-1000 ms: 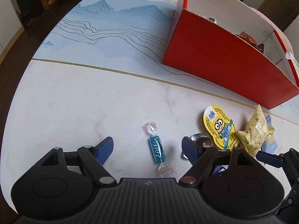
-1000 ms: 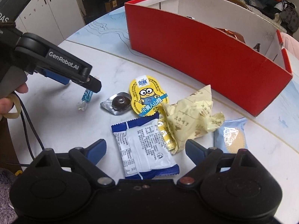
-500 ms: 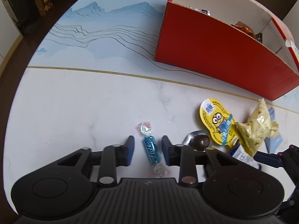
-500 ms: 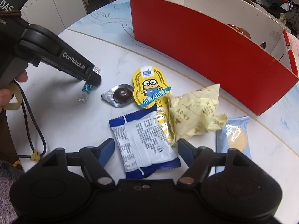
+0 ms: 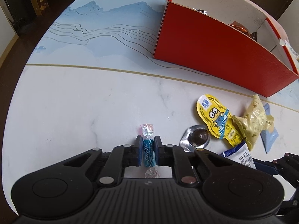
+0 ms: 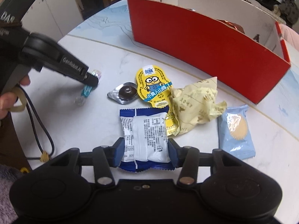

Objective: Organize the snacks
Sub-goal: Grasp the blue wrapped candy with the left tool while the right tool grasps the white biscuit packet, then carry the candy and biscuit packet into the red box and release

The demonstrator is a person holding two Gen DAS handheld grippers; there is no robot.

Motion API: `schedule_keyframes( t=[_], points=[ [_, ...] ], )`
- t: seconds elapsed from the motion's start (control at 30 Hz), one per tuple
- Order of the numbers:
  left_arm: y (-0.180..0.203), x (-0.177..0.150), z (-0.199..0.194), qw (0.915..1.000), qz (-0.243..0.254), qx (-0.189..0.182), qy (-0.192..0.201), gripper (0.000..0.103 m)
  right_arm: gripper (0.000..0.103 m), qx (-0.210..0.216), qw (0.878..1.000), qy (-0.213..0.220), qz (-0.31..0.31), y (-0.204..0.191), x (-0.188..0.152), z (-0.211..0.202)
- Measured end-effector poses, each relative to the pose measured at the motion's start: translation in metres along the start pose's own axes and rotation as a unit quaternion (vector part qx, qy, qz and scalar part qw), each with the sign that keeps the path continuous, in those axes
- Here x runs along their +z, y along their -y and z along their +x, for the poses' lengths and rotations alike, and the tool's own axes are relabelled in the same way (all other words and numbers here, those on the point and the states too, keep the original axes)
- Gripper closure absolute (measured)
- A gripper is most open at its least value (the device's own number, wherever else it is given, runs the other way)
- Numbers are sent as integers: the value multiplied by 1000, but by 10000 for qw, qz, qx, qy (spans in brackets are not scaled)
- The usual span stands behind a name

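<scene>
My left gripper (image 5: 148, 145) is shut on a teal wrapped candy (image 5: 149, 152) low over the white marble table (image 5: 84, 108); the candy also shows in the right wrist view (image 6: 86, 91) under the left gripper (image 6: 91, 81). My right gripper (image 6: 144, 147) is shut on a blue-and-white snack packet (image 6: 144, 134) lying on the table. The red cardboard box (image 5: 214, 52) stands at the far right, with some snacks inside; it also shows in the right wrist view (image 6: 205, 43).
Loose on the table lie a yellow Minions pouch (image 6: 154, 85), a foil-cupped chocolate (image 6: 125, 93), a crumpled pale yellow wrapper (image 6: 194, 104) and a light blue biscuit pack (image 6: 236, 130). The table edge (image 5: 16, 85) curves on the left.
Both grippers closed from wide open: the left onto the teal candy, the right onto the blue-and-white packet. The right gripper also moved forward over its packet.
</scene>
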State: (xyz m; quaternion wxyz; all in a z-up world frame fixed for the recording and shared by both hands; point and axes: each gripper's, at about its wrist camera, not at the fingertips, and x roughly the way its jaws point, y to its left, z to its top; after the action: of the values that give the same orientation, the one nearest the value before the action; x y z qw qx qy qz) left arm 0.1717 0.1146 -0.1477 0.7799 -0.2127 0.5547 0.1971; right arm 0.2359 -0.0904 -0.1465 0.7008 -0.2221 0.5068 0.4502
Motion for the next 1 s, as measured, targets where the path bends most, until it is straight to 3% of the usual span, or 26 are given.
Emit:
schedule_keyframes(
  t=[0.5,1.0],
  points=[
    [-7,-9,-33,9988,19,-474,101,91,56,188,9961,569,655,-5,-5,-43],
    [4,13,-79,9945,170,-818,625,92,56,-104,9858,1297,1065,16,18,-89]
  ],
)
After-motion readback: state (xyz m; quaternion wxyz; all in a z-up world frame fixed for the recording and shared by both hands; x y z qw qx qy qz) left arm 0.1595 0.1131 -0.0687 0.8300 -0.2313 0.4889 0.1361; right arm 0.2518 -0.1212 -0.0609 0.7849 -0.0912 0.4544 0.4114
